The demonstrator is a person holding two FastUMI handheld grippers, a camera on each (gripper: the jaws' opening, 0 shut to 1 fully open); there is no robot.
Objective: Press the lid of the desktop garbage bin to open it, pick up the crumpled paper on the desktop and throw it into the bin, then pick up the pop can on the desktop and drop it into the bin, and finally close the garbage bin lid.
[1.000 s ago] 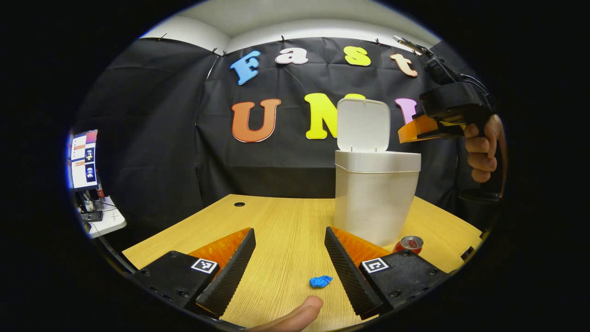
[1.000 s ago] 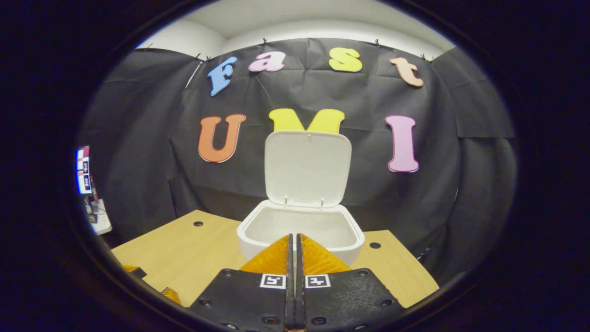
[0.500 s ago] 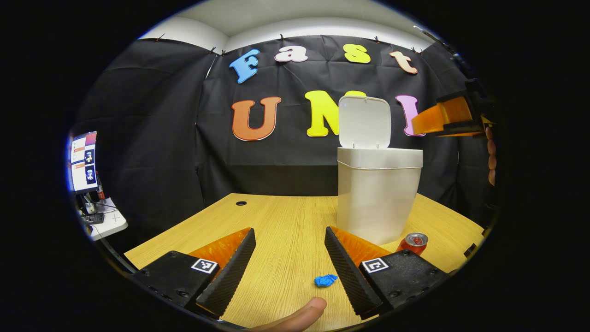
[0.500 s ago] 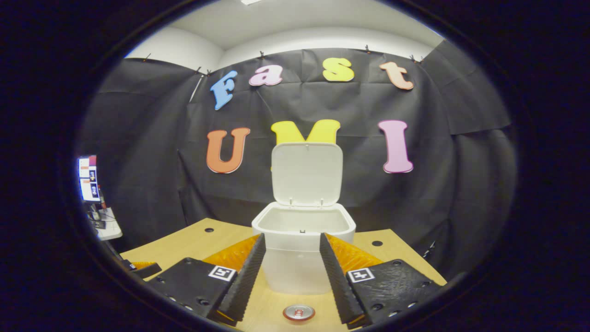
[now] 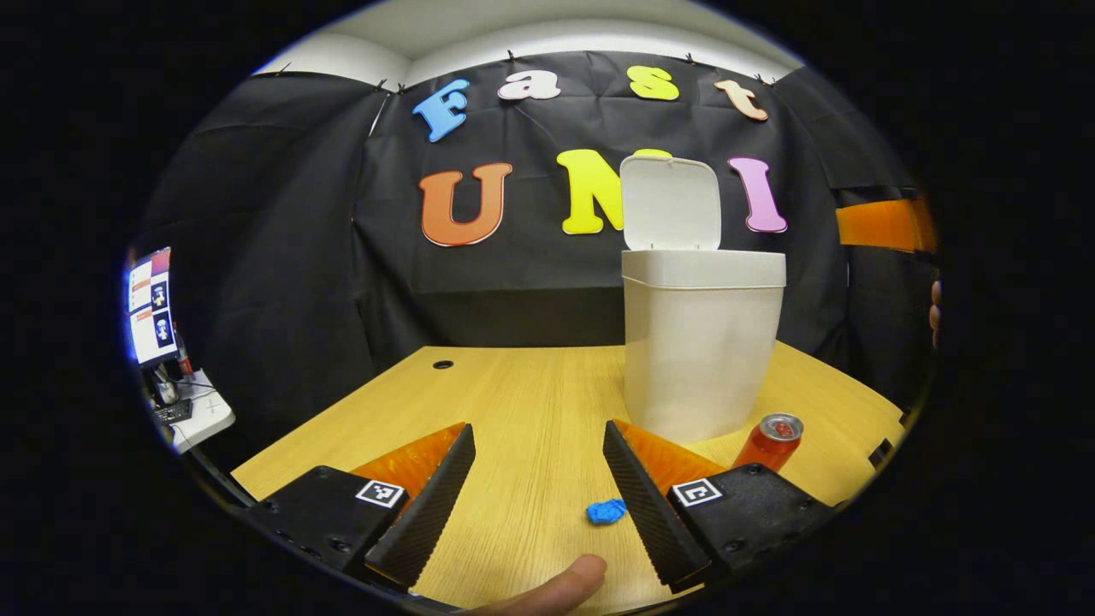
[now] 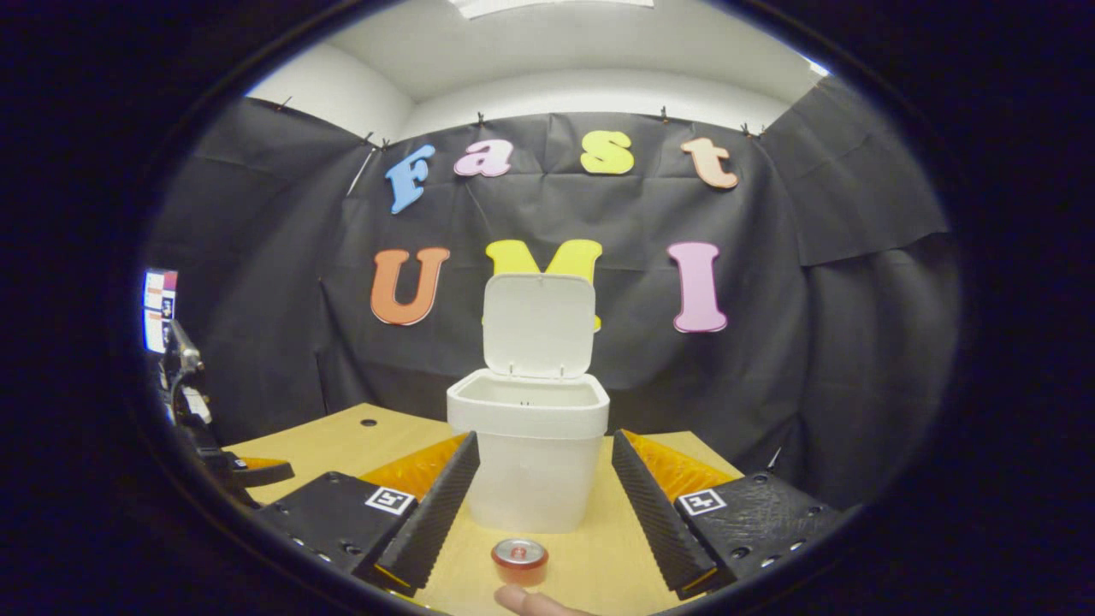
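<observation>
The white bin stands on the wooden desk with its lid raised upright. A small blue crumpled paper lies on the desk just inside the right finger of my left gripper, which is open and low over the desk. A red pop can stands to the right of the paper, in front of the bin. In the right gripper view, my right gripper is open, facing the bin and its open lid, with the can on the desk between its fingers.
A monitor and a small side table stand beyond the desk's left edge. A cable hole sits at the desk's far left. The right gripper shows at the right edge of the left gripper view. A fingertip shows at the bottom.
My right gripper went from shut over the bin's mouth to open and drew back and down, bringing the can into view. The left gripper barely moved.
</observation>
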